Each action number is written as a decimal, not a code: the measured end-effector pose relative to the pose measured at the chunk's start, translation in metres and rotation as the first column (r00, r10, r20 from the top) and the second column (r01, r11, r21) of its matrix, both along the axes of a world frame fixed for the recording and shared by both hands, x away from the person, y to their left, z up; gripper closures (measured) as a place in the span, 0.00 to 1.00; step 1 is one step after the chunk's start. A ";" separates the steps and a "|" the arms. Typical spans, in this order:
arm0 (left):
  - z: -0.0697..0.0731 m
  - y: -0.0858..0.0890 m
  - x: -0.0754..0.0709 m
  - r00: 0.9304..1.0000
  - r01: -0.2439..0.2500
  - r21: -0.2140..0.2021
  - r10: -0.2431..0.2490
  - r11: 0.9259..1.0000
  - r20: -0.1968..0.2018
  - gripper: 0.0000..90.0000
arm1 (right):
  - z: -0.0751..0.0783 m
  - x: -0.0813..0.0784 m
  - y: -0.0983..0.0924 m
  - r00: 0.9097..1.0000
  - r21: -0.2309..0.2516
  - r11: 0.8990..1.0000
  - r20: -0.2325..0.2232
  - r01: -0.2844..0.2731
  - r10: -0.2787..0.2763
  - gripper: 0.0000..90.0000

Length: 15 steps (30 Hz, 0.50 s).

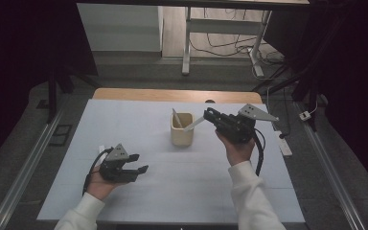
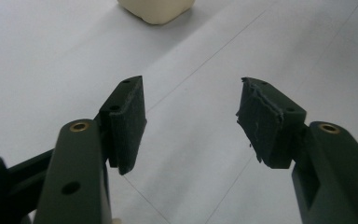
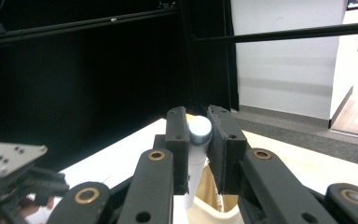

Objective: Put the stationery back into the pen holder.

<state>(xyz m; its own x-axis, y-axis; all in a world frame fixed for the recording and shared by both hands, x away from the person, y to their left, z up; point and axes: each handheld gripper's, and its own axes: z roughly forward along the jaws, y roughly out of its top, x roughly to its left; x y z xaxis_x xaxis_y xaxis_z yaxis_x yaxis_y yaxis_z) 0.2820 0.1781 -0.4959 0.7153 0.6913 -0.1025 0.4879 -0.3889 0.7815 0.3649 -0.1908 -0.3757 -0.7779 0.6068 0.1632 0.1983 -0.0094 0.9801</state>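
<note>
Pale stick-like utensils number two: one (image 1: 193, 125) is clamped at its end between the jaws of my right gripper (image 1: 207, 115), its rounded grey-white tip (image 3: 199, 129) showing between the flat black pads in the right gripper view, its lower end slanting down into the cup (image 1: 182, 130); the other utensil (image 1: 176, 118) stands leaning inside that cup.

Nearest, at the lower left of the high view, my left gripper (image 1: 140, 163) rests low over the table (image 1: 172, 191), its jaws standing apart with nothing between them. In the left gripper view its pads (image 2: 263, 122) look rough and frayed at the edges, matte black rubber on dark rigid arms with brass-ringed holes.

Mid-frame sits the single cup, cream-coloured, smooth, squarish with rounded corners, centre of the white, faintly lined tabletop. My right gripper hangs just right of it, raised above the rim.

Beyond, a wooden table edge (image 1: 177, 94), then grey floor and one white desk frame (image 1: 187, 43) at upper centre.
</note>
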 end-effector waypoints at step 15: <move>-0.001 0.000 0.000 1.000 0.003 -0.001 -0.003 1.000 -0.005 0.44 | -0.002 0.039 0.011 0.996 -0.045 0.997 -0.062 0.069 -0.072 0.86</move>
